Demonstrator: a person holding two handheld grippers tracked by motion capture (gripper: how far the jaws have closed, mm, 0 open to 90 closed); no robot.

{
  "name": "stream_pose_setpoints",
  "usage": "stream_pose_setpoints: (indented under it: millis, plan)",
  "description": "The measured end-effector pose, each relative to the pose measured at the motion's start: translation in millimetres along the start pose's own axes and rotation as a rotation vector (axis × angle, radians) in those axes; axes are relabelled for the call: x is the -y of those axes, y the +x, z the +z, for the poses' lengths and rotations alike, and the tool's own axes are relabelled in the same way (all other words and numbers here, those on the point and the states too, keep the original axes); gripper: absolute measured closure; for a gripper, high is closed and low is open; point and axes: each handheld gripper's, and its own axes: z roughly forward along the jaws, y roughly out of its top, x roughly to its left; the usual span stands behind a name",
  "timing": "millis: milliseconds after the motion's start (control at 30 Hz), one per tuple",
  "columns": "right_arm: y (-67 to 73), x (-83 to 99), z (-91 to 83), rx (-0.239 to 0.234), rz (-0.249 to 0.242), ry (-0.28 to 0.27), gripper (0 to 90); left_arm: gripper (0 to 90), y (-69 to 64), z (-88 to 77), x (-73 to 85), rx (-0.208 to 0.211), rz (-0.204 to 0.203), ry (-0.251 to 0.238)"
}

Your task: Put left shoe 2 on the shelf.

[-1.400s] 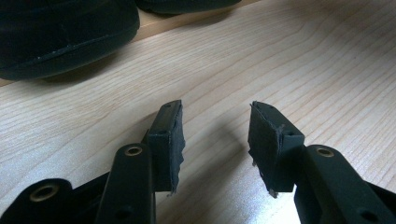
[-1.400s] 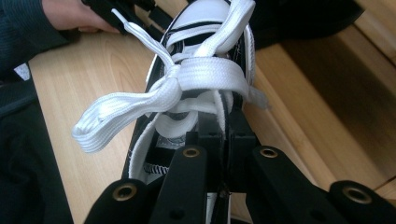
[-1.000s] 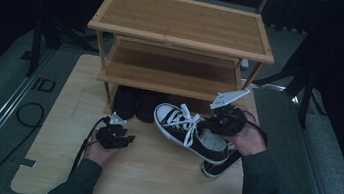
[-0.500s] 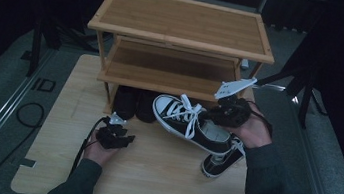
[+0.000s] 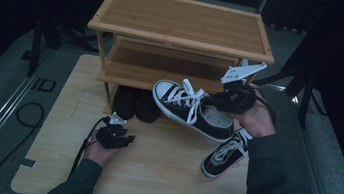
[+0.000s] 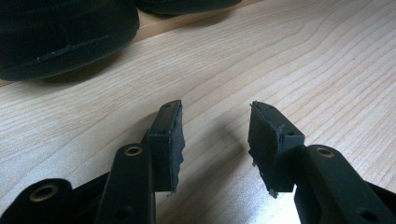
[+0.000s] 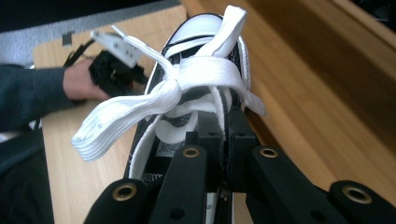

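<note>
Standing at the back of the counter (image 5: 158,186), a two-tier wooden rack (image 5: 184,25) shelters dark shoes (image 5: 135,103) beneath its lower shelf. Just in front of that shelf, clear of the counter, hangs a black sneaker (image 5: 192,111) with white toe cap, sole and laces, the right hand-held gripper (image 5: 216,100) clamped on its tongue; its mate (image 5: 225,153) lies below. The left hand-held gripper (image 6: 215,135) rests wide and empty on the counter.

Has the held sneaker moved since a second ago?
Yes. The sneaker in the right gripper has risen off the table toward the shoe rack.
</note>
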Motion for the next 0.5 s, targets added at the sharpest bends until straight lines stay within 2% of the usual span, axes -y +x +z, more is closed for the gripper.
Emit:
stream_pose_setpoints:
  millis: [100,200,233,333,433,467,500]
  plan:
    - [-6.9,-6.8,0.0,0.013,0.022,-0.028,87.9,55.2,0.1,-0.1,0.0,0.001,0.002,0.001]
    - [-9.9,-8.9,2.4,0.033,0.038,-0.034,87.9,55.2,0.5,-0.2,0.0,0.0,0.004,0.001]
    - [-13.6,-10.8,6.8,0.057,0.066,-0.041,87.9,55.2,0.1,0.0,0.0,-0.002,0.004,0.001]
    - [-16.3,-11.9,10.5,0.079,0.084,-0.044,87.9,55.2,0.2,0.1,0.0,0.001,0.003,-0.001]
    - [-20.9,-14.5,18.5,0.143,0.115,-0.051,87.9,55.2,0.2,0.2,0.0,0.001,0.003,-0.002]
    - [-20.9,-14.5,18.5,0.143,0.115,-0.051,87.9,55.2,0.2,0.2,0.0,0.001,0.003,-0.002]
    - [-23.8,-15.4,22.9,0.169,0.134,-0.054,87.9,55.2,0.1,0.2,0.0,0.001,0.004,-0.002]
